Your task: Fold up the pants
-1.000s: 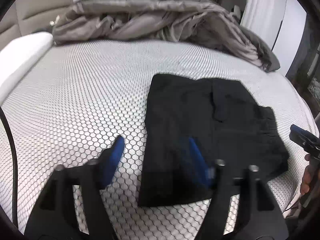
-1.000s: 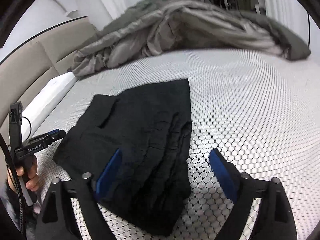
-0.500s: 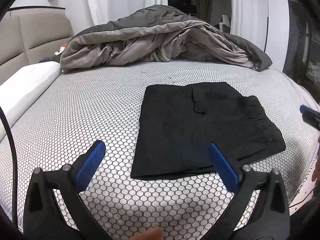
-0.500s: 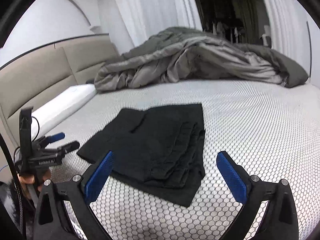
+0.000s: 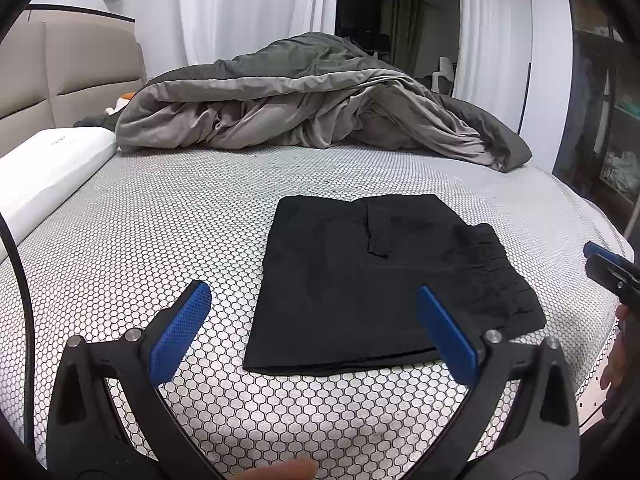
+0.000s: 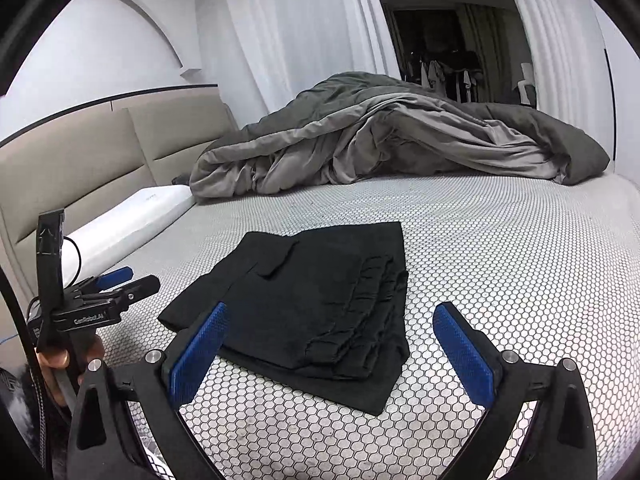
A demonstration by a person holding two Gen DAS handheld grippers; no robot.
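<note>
Pants (image 5: 372,288) look pretty much done: a tidy black rectangle, several layers deep, lying flat on the honeycomb-patterned bed (image 5: 160,224) with the grey duvet (image 5: 304,108) bunched up well behind. Left gripper (image 5: 316,328) and right gripper (image 6: 340,352) both hang spread wide with nothing in them, clear of the cloth, so I'd say it's the let-go-and-check step. At most the next move calls for a light pat on the ruffled waistband edge, and no containers anywhere in sight.

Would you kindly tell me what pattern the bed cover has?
White honeycomb on the bed cover, clearest in the left wrist view.
</note>
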